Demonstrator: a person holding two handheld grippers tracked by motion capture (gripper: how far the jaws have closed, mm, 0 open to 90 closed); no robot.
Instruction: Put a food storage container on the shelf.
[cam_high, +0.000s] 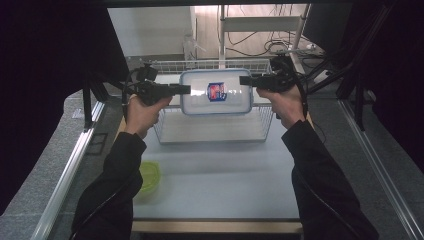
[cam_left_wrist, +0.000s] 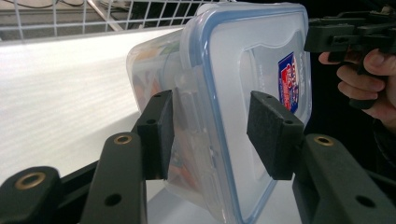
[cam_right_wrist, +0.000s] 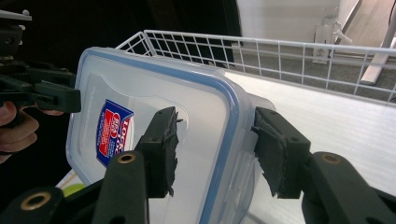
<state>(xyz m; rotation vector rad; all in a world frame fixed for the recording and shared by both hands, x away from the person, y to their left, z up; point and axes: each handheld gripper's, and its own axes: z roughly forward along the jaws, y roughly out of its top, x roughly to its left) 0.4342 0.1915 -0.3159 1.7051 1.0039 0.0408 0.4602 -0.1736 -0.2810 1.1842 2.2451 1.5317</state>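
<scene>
The container (cam_high: 216, 92), a clear lidded box with a blue seal and a red-and-blue label, hangs in the air over the white wire basket (cam_high: 215, 131) on the counter (cam_high: 215, 175), tipped so its lid faces me. My left gripper (cam_high: 186, 89) is clamped on one short end and my right gripper (cam_high: 244, 80) on the opposite end, each with one pad on the lid and one on the wall side (something colourful is inside, but I cannot make it out). To carry it well, I judge both hands must travel together and level, keeping even squeeze, clear of the basket rim. A green lid (cam_high: 148, 176) lies near my left sleeve.
</scene>
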